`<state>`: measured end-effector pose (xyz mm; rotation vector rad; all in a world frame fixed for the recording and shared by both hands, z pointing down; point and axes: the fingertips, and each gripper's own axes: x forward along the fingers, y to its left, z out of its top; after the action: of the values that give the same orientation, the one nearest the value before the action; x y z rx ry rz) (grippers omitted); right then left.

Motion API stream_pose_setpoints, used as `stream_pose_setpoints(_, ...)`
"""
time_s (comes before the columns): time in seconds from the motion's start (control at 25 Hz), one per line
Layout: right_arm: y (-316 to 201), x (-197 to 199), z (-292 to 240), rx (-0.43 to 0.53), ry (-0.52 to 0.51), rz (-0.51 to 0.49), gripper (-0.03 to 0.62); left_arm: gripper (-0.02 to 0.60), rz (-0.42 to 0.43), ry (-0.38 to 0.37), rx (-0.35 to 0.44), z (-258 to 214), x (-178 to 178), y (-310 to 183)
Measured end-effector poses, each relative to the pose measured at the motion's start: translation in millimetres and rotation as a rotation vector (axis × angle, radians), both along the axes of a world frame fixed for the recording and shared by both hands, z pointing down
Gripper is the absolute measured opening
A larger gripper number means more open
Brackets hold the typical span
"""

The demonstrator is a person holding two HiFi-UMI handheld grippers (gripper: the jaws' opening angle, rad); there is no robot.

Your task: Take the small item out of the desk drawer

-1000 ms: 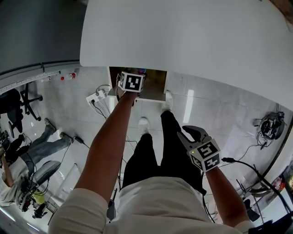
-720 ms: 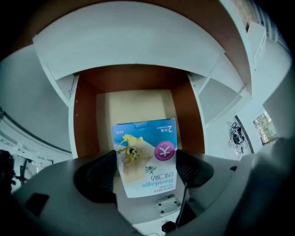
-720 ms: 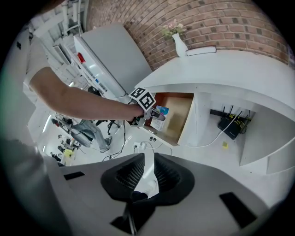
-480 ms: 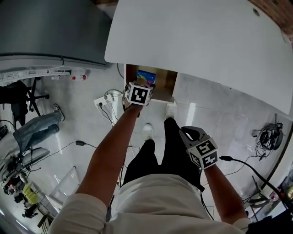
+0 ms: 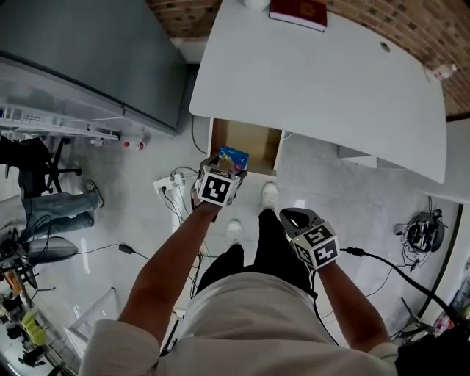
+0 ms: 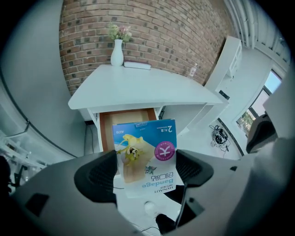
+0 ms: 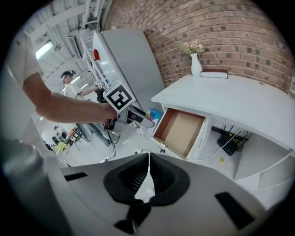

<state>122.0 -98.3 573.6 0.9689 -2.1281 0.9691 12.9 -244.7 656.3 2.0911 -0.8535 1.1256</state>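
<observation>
A small blue and cream bandage box (image 6: pixel 145 154) stands between the pads of my left gripper (image 6: pixel 145 169), which is shut on it. In the head view the left gripper (image 5: pixel 217 185) holds the box (image 5: pixel 233 157) just in front of the open wooden drawer (image 5: pixel 248 145) under the white desk (image 5: pixel 316 73). The drawer's floor (image 7: pixel 180 131) shows bare in the right gripper view. My right gripper (image 5: pixel 296 219) hangs low by my right leg, away from the drawer. Its jaws are closing and its pads (image 7: pixel 148 173) meet, with nothing between them.
A white vase (image 6: pixel 117 46) and a dark red book (image 5: pixel 297 12) sit at the desk's far edge. A power strip with cables (image 5: pixel 169 178) lies on the floor left of the drawer. A grey cabinet (image 5: pixel 81 51) stands at the left. Another person (image 5: pixel 44 209) sits at far left.
The left gripper has drawn back from the drawer towards me, carrying the box clear of it. The right gripper's jaws have gone from open to shut.
</observation>
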Motion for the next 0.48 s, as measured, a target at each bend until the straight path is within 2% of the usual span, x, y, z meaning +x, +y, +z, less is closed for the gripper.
stream_pose_setpoints(0.16, 18.2, -14.3, -23.4, 0.021, 0.012, 0.002, 0.035, 0.388, 0.041, 0.03, 0.014, -41.9, -16.3, 33.8)
stream_pose_setpoints(0.48, 35.8, -26.0, -65.8, 0.112, 0.064, 0.038, 0.034, 0.388, 0.069, 0.084, 0.018, -98.9, -43.5, 91.7)
